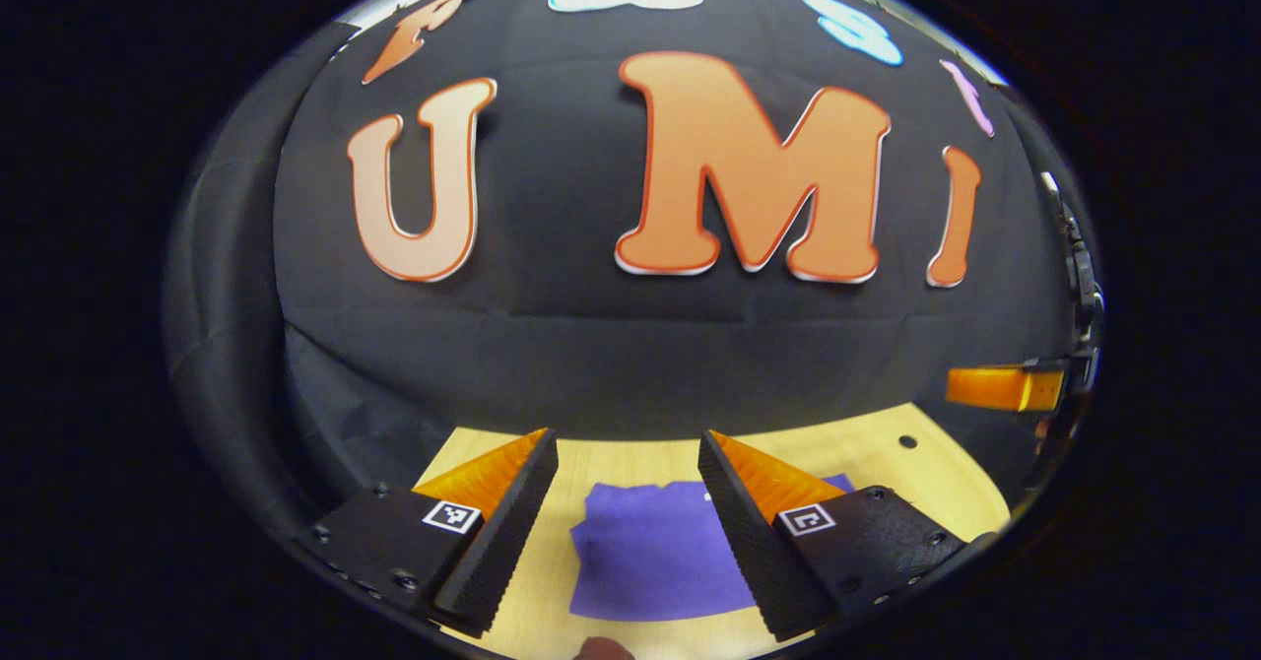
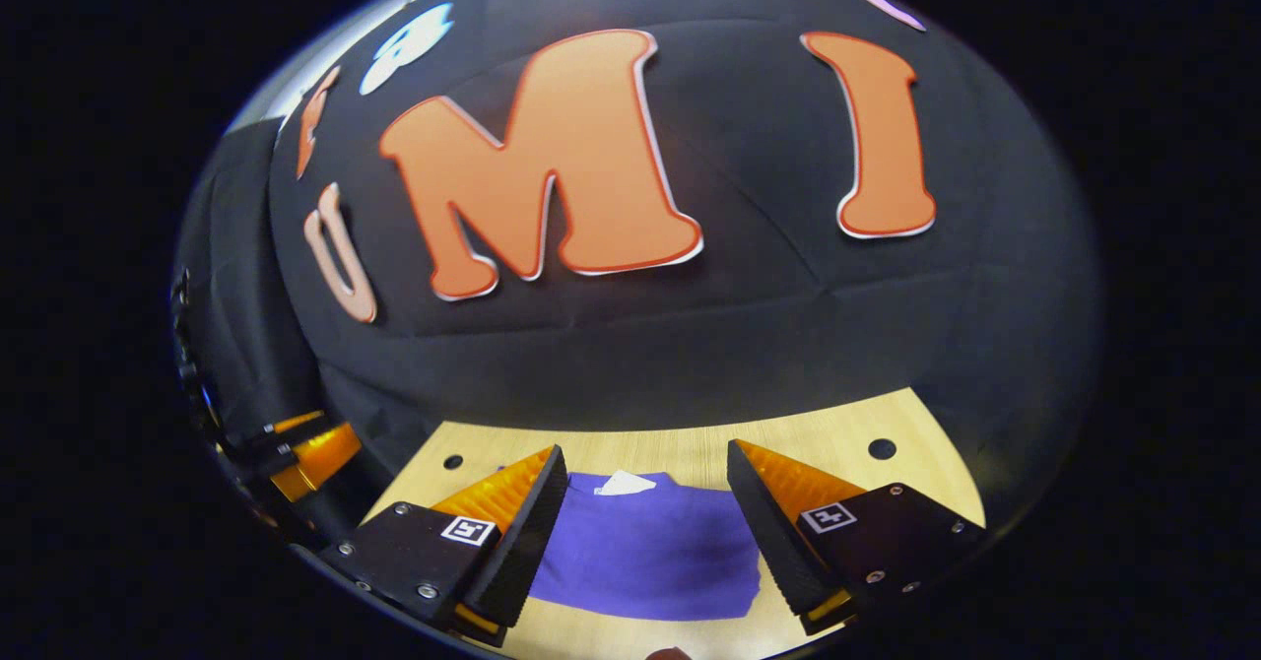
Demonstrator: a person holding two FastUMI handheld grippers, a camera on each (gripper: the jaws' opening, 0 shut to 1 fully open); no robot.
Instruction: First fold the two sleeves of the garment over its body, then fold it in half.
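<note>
A purple garment (image 1: 650,552) lies flat on the light wooden table (image 1: 887,463), folded into a compact rectangle with a small white tag (image 2: 624,484) at its far edge. My left gripper (image 1: 629,532) hovers above it, open, nothing between its fingers. In the right gripper view the same purple garment (image 2: 650,547) lies below my right gripper (image 2: 647,532), which is also open and empty. The other gripper (image 1: 1005,387) shows at the right edge of the left gripper view, and at the left edge of the right gripper view (image 2: 305,453).
The black cloth wall (image 1: 630,345) rises just behind the table's far edge. Small round holes (image 2: 882,448) mark the tabletop near its back corners. Bare wood surrounds the garment on all sides.
</note>
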